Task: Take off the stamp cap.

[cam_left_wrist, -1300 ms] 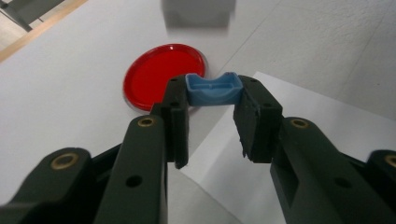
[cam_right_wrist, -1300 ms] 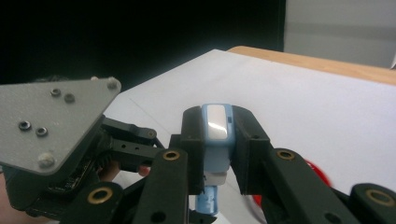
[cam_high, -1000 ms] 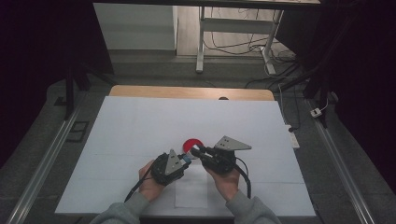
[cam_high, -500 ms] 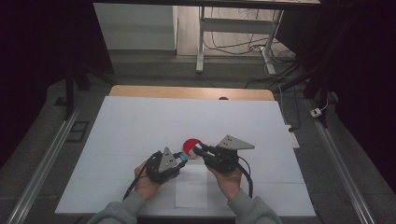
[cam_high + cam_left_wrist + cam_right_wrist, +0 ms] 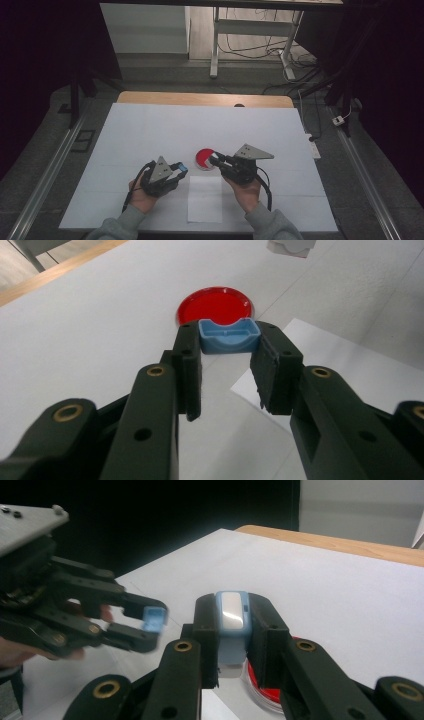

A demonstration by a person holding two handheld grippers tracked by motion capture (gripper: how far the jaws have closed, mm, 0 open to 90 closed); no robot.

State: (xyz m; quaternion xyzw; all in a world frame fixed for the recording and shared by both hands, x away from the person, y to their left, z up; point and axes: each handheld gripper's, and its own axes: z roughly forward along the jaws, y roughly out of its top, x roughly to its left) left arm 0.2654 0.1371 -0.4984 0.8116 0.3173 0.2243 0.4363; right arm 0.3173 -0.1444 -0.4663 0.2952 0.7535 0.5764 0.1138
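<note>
My left gripper (image 5: 181, 168) is shut on a small blue cap (image 5: 228, 336), held just above the white table left of the red disc (image 5: 203, 157). My right gripper (image 5: 214, 160) is shut on a small blue-and-white piece (image 5: 231, 617), upright between its jaws over the near edge of the red disc (image 5: 267, 692). In the right gripper view the left gripper (image 5: 150, 622) stands off to the left with the blue cap (image 5: 154, 619) at its tips. A gap separates the cap from the blue-and-white piece. The red disc (image 5: 215, 305) lies flat beyond the cap.
A white sheet of paper (image 5: 205, 199) lies on the table (image 5: 125, 130) near the front edge, between the two hands. A wooden strip (image 5: 200, 99) runs along the table's far edge. Metal rails (image 5: 45, 175) flank the table.
The left gripper has drawn away to the left with the blue cap, opening a gap from the right gripper, whose tips it met before. The right gripper has stayed over the red disc.
</note>
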